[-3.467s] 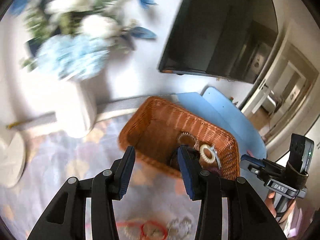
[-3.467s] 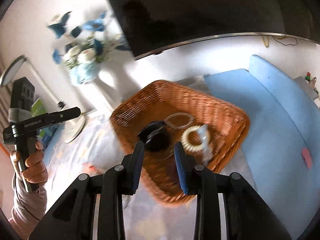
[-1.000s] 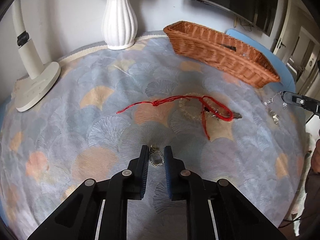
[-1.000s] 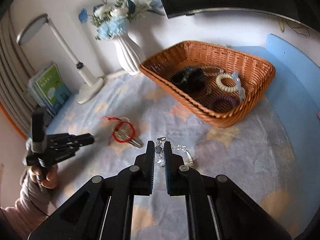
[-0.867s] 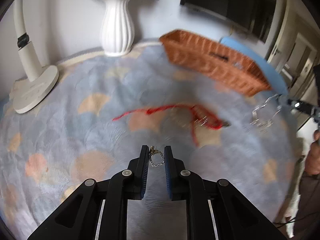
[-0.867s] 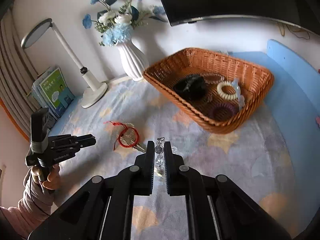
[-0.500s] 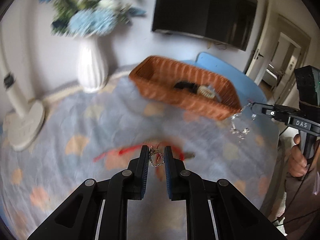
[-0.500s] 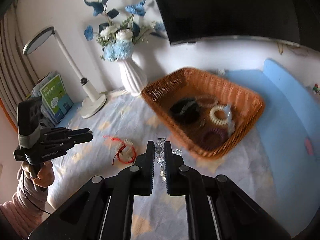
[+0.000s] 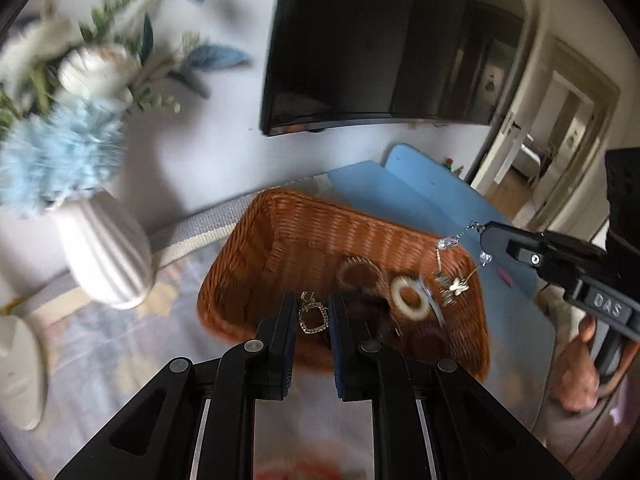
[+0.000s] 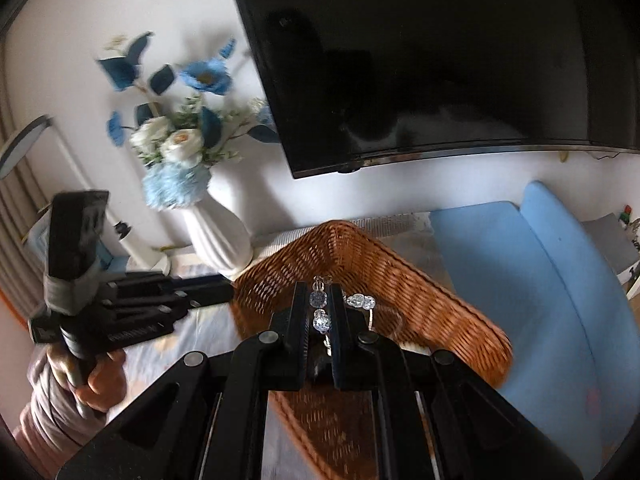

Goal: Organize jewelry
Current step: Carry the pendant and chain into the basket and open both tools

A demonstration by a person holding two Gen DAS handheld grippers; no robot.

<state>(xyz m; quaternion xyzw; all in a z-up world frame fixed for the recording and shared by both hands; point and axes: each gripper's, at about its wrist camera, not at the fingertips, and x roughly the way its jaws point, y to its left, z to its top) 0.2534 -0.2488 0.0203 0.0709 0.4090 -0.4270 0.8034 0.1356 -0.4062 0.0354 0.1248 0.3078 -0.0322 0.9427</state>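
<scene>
My left gripper is shut on a small square silver pendant and holds it over the near rim of the brown wicker basket. My right gripper is shut on a crystal bead chain above the basket; in the left wrist view the right gripper has the chain dangling over the basket's right side. The basket holds a cream ring, a beaded bracelet, a dark piece and a purple ring.
A white ribbed vase of blue and white flowers stands left of the basket on the patterned cloth. A lamp base sits at the far left. A television hangs on the wall. A blue seat lies right.
Both grippers shut on jewelry on the cloth, lifted it and carried it up and forward to the basket. The red cord stays behind on the cloth.
</scene>
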